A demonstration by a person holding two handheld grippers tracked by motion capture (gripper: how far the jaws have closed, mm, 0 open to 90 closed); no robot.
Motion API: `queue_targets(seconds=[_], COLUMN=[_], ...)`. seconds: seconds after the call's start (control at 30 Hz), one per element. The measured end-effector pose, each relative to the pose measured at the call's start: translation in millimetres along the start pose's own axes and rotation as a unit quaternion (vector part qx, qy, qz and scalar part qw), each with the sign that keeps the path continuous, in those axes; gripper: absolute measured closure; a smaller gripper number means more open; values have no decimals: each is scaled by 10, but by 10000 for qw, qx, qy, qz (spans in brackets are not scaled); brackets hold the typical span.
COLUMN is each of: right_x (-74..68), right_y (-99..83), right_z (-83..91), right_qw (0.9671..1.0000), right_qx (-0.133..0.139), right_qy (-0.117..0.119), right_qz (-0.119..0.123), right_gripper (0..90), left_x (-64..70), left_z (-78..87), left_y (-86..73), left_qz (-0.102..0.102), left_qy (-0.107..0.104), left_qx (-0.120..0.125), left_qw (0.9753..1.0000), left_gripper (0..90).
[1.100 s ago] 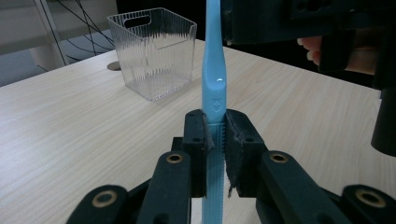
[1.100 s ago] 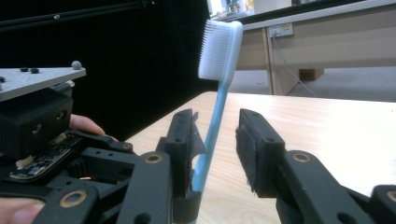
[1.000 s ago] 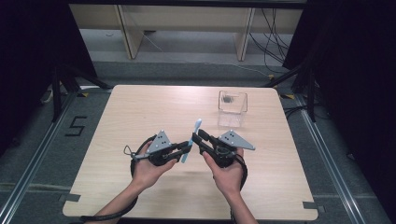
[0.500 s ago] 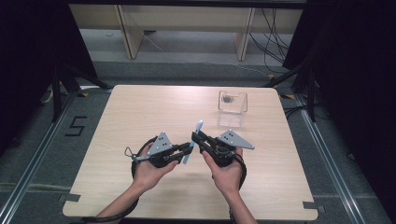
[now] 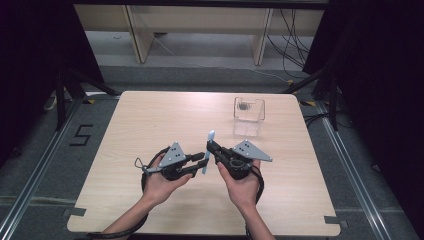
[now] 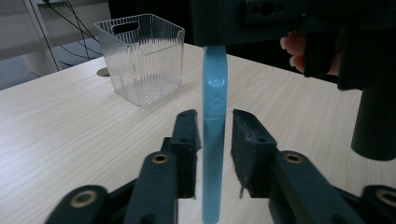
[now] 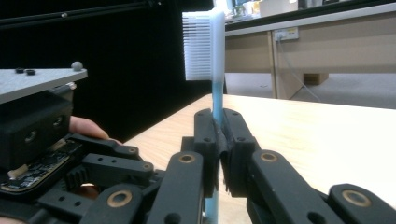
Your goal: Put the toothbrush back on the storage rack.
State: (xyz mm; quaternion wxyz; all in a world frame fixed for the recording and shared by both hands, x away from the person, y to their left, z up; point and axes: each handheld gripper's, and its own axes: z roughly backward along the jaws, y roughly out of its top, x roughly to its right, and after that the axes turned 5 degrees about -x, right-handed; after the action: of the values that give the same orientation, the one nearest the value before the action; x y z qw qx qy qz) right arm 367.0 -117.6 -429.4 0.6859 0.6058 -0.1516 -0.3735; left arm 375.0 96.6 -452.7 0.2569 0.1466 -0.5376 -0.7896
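A toothbrush [image 5: 207,156] with a light-blue handle [image 6: 214,93] and white bristles [image 7: 198,44] stands nearly upright over the table's near middle. My right gripper [image 5: 210,148] is shut on its handle just below the head; in the right gripper view the pads [image 7: 205,135] pinch the blue stem. My left gripper [image 5: 202,163] is open around the lower handle. In the left gripper view its jaws [image 6: 215,122] straddle the handle, with a small gap on the right side. The two grippers face each other, nearly touching.
A clear ribbed plastic basket [image 5: 248,111] stands at the far right of the wooden table [image 5: 150,120], also in the left gripper view [image 6: 140,56]. A small dark round spot [image 6: 103,71] lies behind it. Dark curtains flank the table.
Both hands and the toothbrush have drifted slightly toward the near edge. The right gripper keeps its hold, and the left stays around the lower handle.
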Motion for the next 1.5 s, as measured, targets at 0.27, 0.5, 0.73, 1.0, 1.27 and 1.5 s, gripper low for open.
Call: queue_targets(seconds=[0.27, 0.5, 0.73, 1.0, 1.27, 1.5], right_x=[53, 106, 145, 212, 290, 372], right_y=[49, 57, 89, 120, 149, 184], right_z=[64, 100, 164, 229, 279, 339], right_qw=[9998, 9991, 9985, 9977, 9962, 9943], right_qx=[38, 99, 129, 110, 122, 151], right_qy=[-191, -356, -468, -618, -794, -1006], right_qz=[67, 212, 270, 257, 326, 325], right_gripper=[862, 862, 862, 861, 861, 860], left_x=[-108, -239, -340, -472, -542, -578], left_z=[143, 329, 511, 732, 968, 1128], left_y=[-96, -207, -357, -497, -668, -768], left_qz=[-75, -11, 50, 134, 429, 641], left_qy=[208, 441, 705, 1106, 1391, 1578], left_qx=[-117, -201, -164, -125, -6, 222], left_qw=[9997, 9988, 9974, 9937, 9893, 9851], left_gripper=[584, 478, 441, 423, 418, 398])
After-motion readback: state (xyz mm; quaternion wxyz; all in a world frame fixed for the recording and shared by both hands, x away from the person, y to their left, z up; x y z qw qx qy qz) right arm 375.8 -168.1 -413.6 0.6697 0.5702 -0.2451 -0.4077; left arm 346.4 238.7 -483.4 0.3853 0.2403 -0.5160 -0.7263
